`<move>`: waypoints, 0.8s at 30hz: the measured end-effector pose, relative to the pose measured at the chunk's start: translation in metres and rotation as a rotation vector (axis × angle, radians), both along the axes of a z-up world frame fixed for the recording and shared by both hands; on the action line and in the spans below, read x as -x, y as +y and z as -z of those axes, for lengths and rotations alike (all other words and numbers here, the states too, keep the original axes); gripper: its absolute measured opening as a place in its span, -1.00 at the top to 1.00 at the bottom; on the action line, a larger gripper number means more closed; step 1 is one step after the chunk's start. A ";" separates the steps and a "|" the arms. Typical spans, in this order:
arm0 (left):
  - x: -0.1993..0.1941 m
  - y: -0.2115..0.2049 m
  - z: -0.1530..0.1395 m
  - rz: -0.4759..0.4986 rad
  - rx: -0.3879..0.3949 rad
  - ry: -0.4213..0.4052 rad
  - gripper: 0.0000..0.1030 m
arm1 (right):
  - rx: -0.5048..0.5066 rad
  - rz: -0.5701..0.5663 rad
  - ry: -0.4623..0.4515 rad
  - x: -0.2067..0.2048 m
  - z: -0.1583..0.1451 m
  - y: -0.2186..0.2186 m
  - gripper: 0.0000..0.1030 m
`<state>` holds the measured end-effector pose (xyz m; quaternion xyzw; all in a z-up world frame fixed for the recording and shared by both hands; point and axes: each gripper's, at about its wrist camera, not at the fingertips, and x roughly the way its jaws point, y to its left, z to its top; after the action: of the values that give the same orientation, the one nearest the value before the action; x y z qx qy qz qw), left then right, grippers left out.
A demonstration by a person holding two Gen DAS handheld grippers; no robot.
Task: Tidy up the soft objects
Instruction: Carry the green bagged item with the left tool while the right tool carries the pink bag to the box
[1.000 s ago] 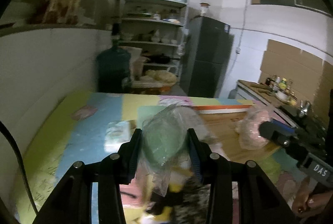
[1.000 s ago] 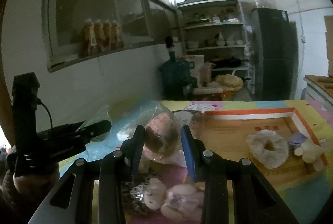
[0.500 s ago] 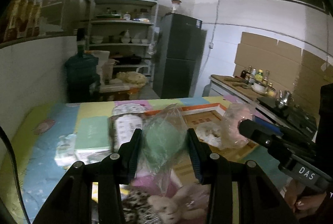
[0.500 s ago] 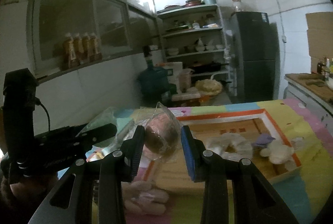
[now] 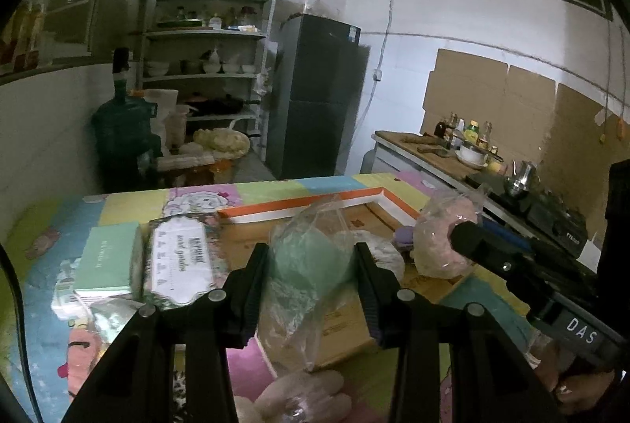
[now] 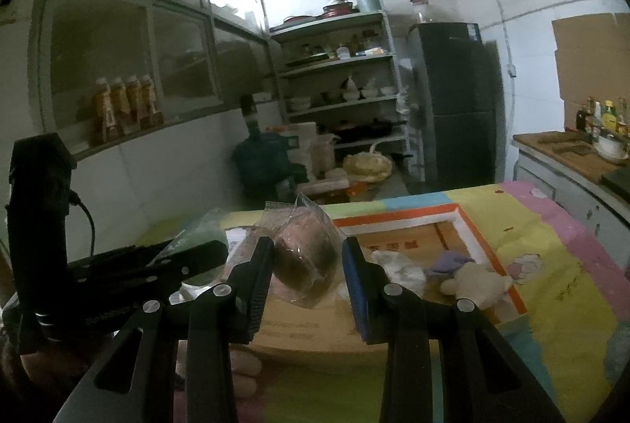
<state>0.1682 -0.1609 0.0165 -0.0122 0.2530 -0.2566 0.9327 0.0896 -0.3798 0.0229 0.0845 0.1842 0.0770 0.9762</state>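
The left hand-held gripper (image 5: 311,267) stays clamped on a bagged green soft thing (image 5: 315,261), the right hand-held gripper (image 6: 307,267) on a bagged pink soft thing (image 6: 305,257). Since a second ago both have swung sideways and now hang over the orange-rimmed tray (image 6: 397,218) on the table (image 6: 551,265); shelves, once centred, sit further left.

Matt black plastic on the left gripper (image 5: 311,265) and right gripper (image 6: 307,261), ribbed along the finger pads (image 6: 258,281). Thin, crinkled, glossy clear film around the green soft bundle (image 5: 311,261) and the pink soft bundle (image 6: 305,259). Plain brown cardboard for the box (image 6: 425,250), orange-and-white rim. Smooth printed mat (image 6: 551,265). Fuzzy plush on the cream toy (image 6: 472,283).
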 end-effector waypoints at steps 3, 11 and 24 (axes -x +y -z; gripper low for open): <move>-0.003 -0.011 0.002 0.007 -0.008 0.004 0.16 | -0.007 0.017 0.005 -0.001 0.003 -0.008 0.29; -0.015 -0.039 0.014 0.027 -0.027 0.040 0.17 | -0.034 0.057 0.036 -0.005 0.016 -0.035 0.29; -0.028 -0.068 0.036 0.035 -0.064 0.096 0.16 | -0.049 0.085 0.076 -0.013 0.033 -0.060 0.29</move>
<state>0.1962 -0.2287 -0.0191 0.0097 0.3057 -0.2640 0.9148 0.1022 -0.4400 -0.0102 0.1188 0.2153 0.0367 0.9686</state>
